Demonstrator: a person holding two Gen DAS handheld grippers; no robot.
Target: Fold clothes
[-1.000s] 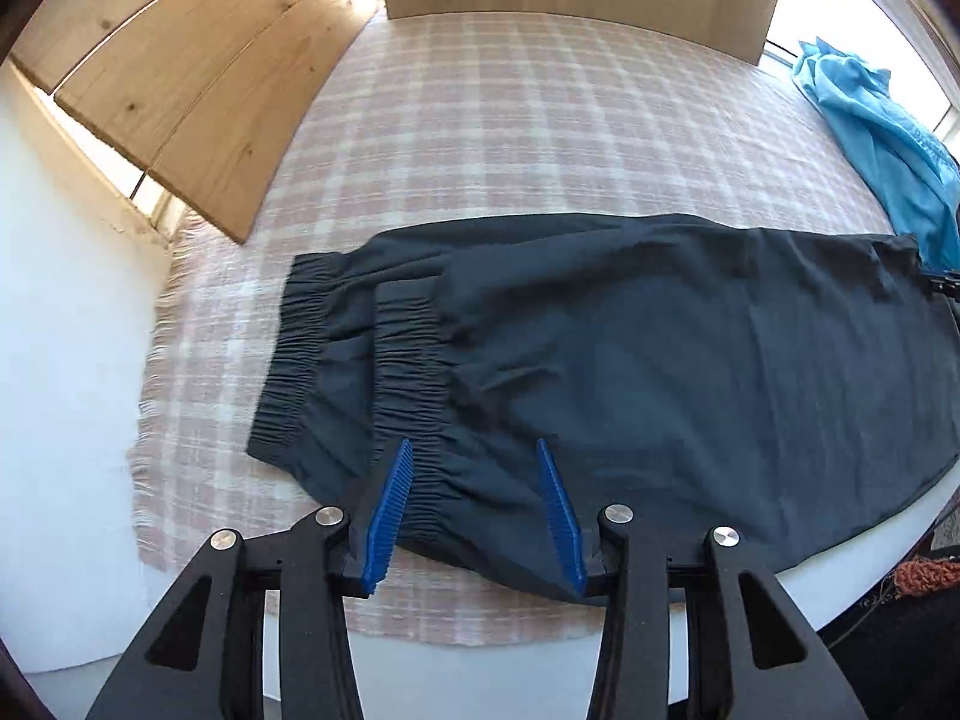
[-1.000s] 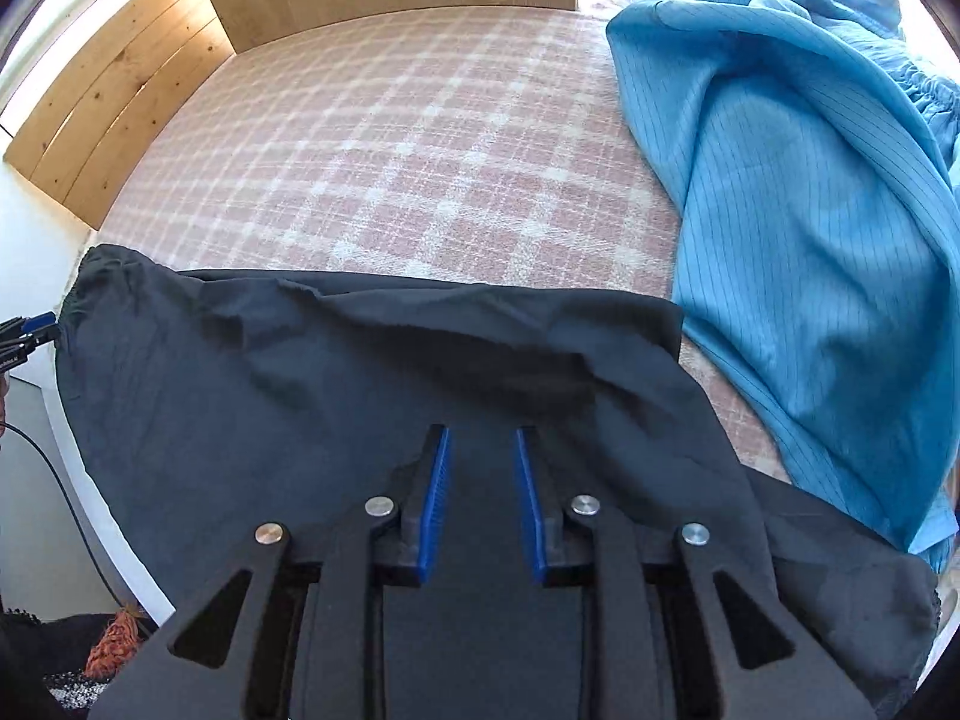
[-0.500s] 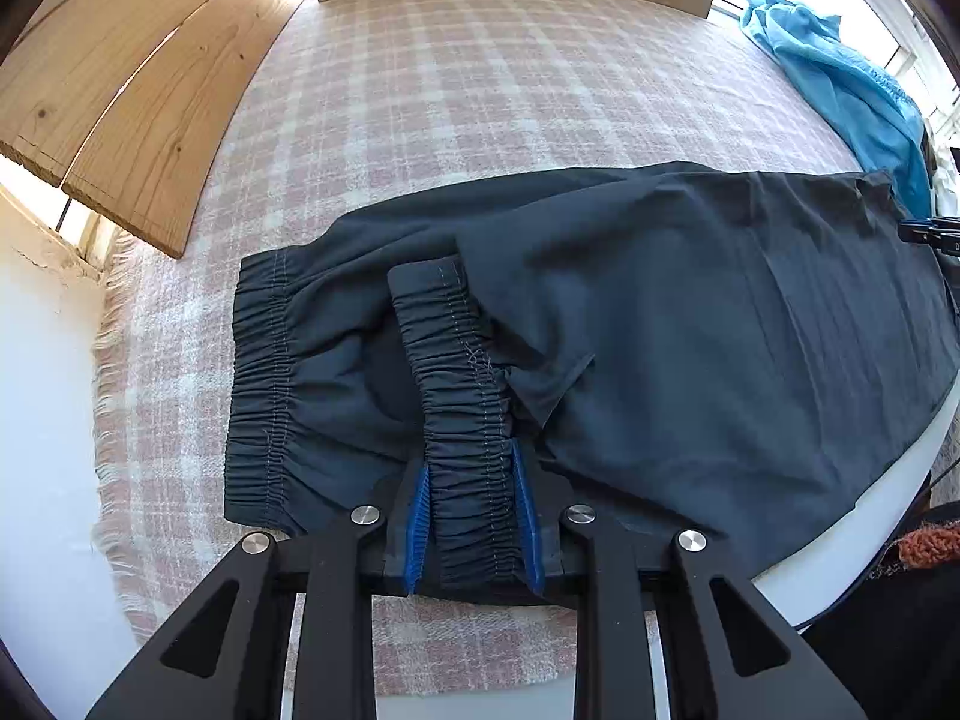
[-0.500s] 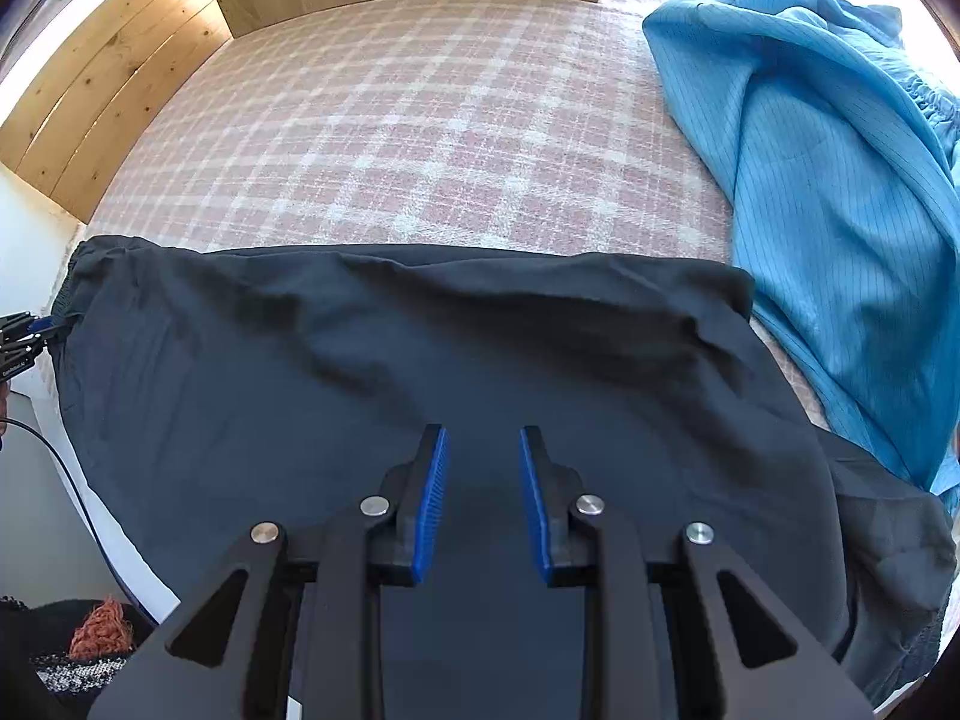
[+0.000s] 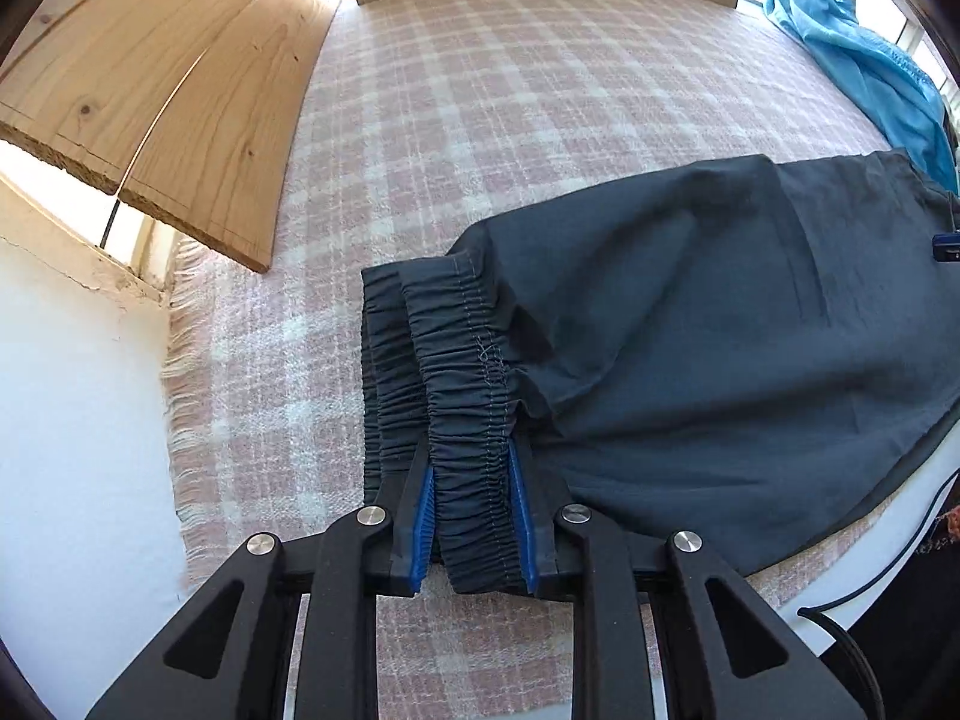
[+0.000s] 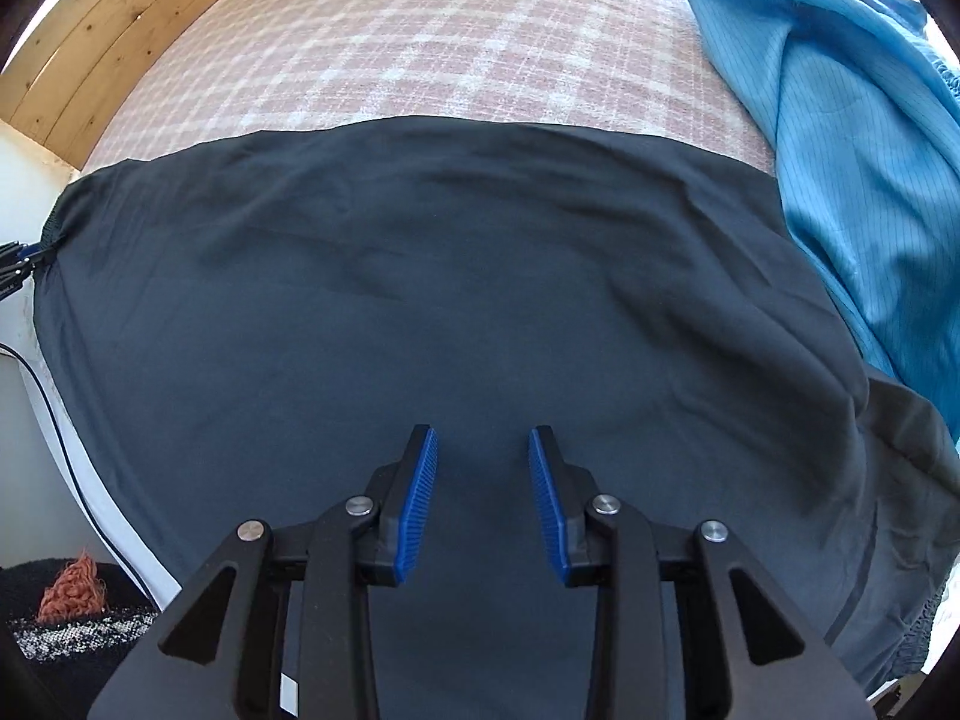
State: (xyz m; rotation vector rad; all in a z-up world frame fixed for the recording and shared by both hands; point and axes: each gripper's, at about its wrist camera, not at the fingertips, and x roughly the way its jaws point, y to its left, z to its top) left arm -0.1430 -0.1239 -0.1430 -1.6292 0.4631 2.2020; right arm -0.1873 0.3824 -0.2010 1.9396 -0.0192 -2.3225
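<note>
On the plaid blanket [image 5: 480, 120] — our left tool [image 5: 471, 516] clamps the dark trousers [image 5: 720, 330] cuff; right tool [image 6: 483, 498] has been opening, empty — folding barely begun

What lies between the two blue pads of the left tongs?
In the left wrist view, the gathered elastic cuff of the dark navy fabric trousers lies between the pads of the left tongs, which grip it.

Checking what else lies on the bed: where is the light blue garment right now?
The light blue garment lies bunched at the right in the right wrist view, on the plaid blanket, its lower edge overlapping the dark trousers.
</note>
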